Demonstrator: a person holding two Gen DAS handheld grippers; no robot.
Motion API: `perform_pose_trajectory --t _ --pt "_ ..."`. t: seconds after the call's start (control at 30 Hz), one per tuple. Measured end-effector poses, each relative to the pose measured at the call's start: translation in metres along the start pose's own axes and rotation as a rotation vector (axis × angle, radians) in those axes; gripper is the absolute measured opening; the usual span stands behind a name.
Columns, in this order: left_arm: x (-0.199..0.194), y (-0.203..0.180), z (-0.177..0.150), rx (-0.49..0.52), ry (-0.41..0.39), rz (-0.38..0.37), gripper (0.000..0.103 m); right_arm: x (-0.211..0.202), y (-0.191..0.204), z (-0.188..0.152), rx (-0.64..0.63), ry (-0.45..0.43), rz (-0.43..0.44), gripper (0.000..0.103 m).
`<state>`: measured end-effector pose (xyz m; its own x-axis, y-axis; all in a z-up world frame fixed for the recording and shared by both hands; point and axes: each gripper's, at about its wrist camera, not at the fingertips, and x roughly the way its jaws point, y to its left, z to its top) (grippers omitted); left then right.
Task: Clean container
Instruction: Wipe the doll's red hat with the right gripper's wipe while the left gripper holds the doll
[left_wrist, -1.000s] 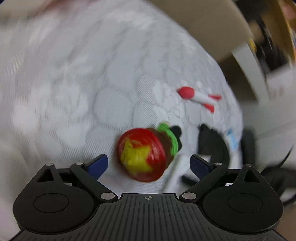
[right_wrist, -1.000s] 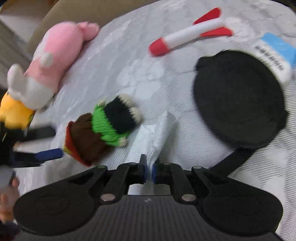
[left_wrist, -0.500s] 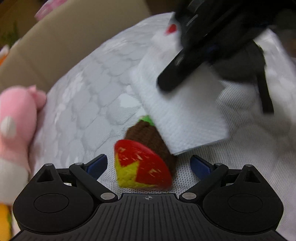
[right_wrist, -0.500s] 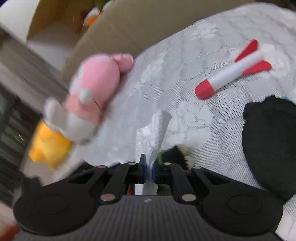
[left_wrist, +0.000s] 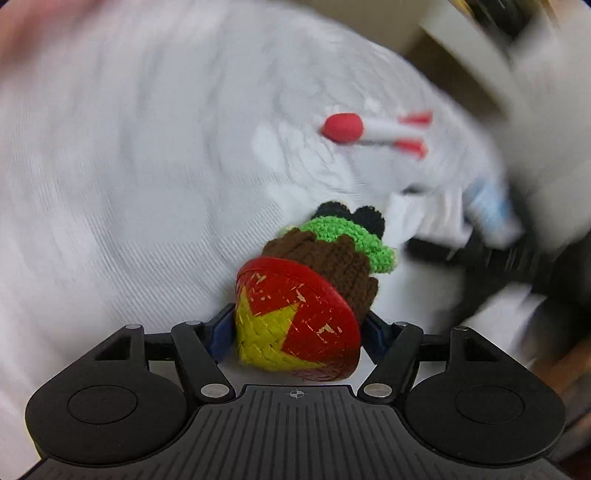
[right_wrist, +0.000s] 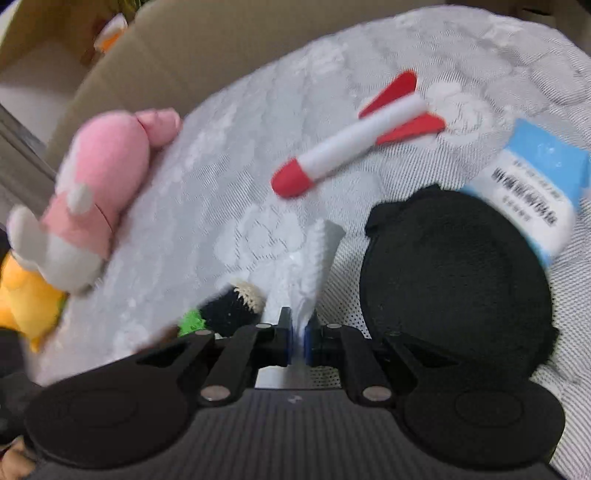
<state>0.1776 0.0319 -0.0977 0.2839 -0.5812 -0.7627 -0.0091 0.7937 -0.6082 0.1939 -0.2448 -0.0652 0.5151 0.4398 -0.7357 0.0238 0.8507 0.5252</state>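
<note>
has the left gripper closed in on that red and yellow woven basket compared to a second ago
Yes. The left gripper has just been closing; its blue pads, earlier wide apart beside the basket, now press its sides. The tablecloth is blurred.

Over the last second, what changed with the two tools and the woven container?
The left tool has just been closing and now clamps the red-and-yellow woven container, which a second ago lay loose between its open fingers. The right tool stayed shut on the white wipe. The toy rocket and black pad stay on the bedspread.

Blurred toy rocket (left_wrist: 373, 133), tissue pack (right_wrist: 535, 195)
</note>
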Motion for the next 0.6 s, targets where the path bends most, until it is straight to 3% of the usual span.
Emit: perform_pose_trajectory --t 0.07,0.2,0.37,0.43,0.5,0.6 --pt "0.002 0.014 -0.007 -0.150 0.058 -0.102 0.073 -0.014 0.002 -0.002 0.008 -0.023 0.026 0.007" --pt "0.003 0.032 -0.018 -0.290 0.103 -0.091 0.073 -0.041 0.005 -0.010 0.060 -0.054 0.126 0.007" --pt "-0.008 0.065 -0.016 -0.513 0.024 -0.130 0.089 -0.051 0.015 -0.020 0.167 -0.022 0.404 0.007" --pt "-0.009 0.073 -0.014 -0.553 0.009 -0.138 0.090 -0.038 0.026 -0.026 0.136 0.009 0.389 0.007" --pt "-0.008 0.073 -0.013 -0.554 0.011 -0.140 0.093 -0.018 0.040 -0.034 0.053 0.045 0.315 0.007" --pt "-0.008 0.071 -0.009 -0.533 -0.004 -0.082 0.091 0.007 0.055 -0.043 -0.066 0.082 0.232 0.007"
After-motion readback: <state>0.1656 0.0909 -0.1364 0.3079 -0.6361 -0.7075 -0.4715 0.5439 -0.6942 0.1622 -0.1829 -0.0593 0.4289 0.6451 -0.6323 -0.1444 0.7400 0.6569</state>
